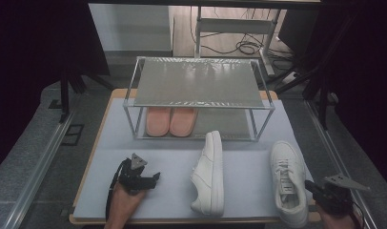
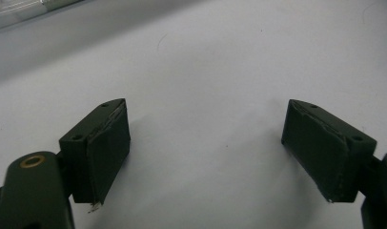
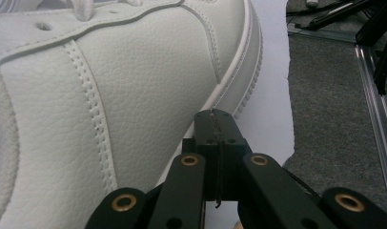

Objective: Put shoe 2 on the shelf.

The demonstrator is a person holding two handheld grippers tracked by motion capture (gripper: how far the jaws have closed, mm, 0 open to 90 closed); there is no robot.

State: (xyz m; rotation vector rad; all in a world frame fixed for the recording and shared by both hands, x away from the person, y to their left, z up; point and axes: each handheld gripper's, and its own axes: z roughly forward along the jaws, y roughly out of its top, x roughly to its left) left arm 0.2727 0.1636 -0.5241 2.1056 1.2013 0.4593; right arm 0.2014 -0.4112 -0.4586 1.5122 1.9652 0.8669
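Pale blue matting is covering the tabletop (image 1: 148,157), and a two-tier metal shoe rack (image 1: 198,81) is standing toward twelve o'clock with a pair of pink slippers (image 1: 171,121) sitting on its lower shelf. Two white sneakers are lying in front of it: one sneaker on its side (image 1: 209,174) near the centre at about six o'clock, and an upright sneaker (image 1: 289,183) at about four o'clock, its toe pointing toward the rack. The right hand-held gripper (image 1: 320,193) is sitting just beside that upright sneaker's heel end, and in the right gripper view its jaws are pressed together with nothing between them, their tip nearly at the sneaker's (image 3: 115,95) sole edge; whether it is actually touching I cannot tell. The left hand-held gripper (image 1: 151,180) is resting low at seven o'clock, well apart from both shoes, and the left gripper view is showing its jaws standing wide apart over bare matting. By my reading, the step in hand is the approach to the right-hand sneaker, probably to put it on the rack. The next move is calling for the right jaws to be opening, then closing on the heel collar or side wall before any lifting.
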